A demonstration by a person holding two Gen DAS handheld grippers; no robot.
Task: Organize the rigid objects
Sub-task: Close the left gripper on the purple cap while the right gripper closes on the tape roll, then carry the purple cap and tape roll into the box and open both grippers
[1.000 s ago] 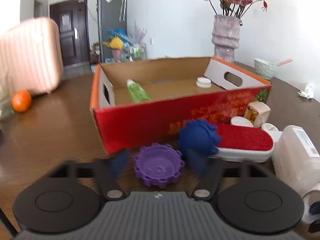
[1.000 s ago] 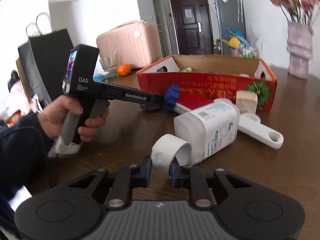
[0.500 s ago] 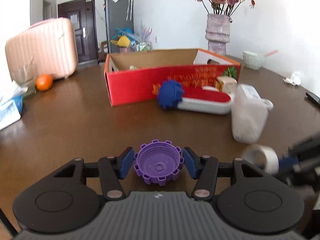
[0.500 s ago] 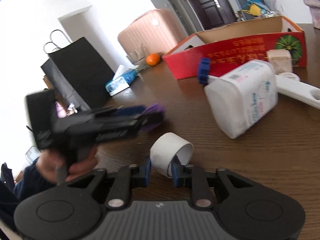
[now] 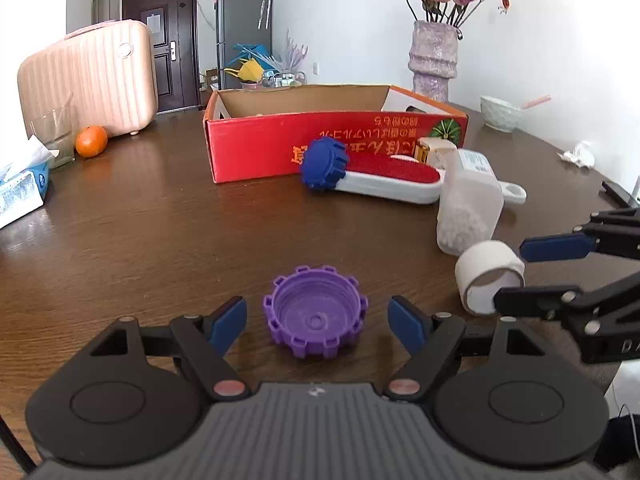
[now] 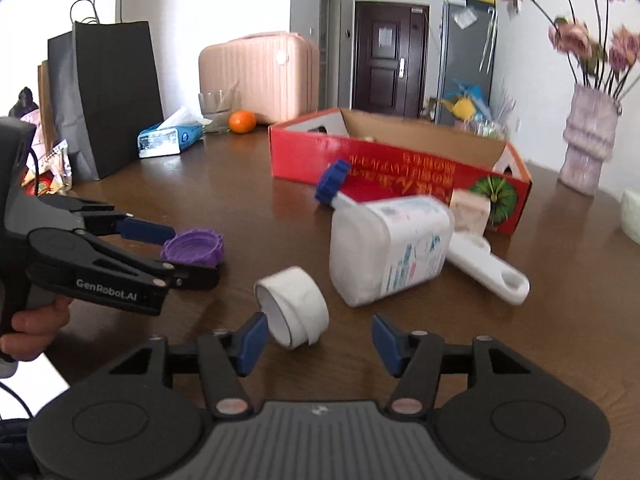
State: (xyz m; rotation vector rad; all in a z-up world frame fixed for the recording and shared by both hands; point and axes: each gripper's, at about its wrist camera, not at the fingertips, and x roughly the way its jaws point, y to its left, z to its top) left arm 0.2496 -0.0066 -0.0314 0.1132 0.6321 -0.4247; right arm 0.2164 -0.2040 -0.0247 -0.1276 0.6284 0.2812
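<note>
Left gripper point(image 5: 316, 320): I see my jaws opening, pads clear on both sides of the purple cap point(image 5: 315, 317); nothing gripped.
Purple cap: sits open side up on the table point(image 5: 160, 232) between my left fingers, well in front of the red box point(image 5: 280, 148).
Right gripper point(image 6: 316, 340): jaws opening too; the white tape roll point(image 6: 294, 307) lies between them. My left pad looks to be at the roll's rim, the right pad stands well off, so it is released.
White tape roll: on its side on the table, in front of the red box and just beside the white jar point(image 6: 390, 248).
White jar: lies tipped over, nearer to me than the red box, its label up.
Lint brush point(image 5: 390, 182): red face up, lying along the front wall of the red box, with a blue cap point(image 5: 323, 163) at its end.
Small beige box point(image 5: 436, 151): close against the red box's front wall.
Orange point(image 5: 91, 141): well to the left of the red box, near a pink suitcase point(image 5: 86, 80).
Vase point(image 5: 433, 60): behind the red box, holding dried flowers.
Hand point(image 6: 34, 322): I see the person's hand around the left gripper's handle.
</note>
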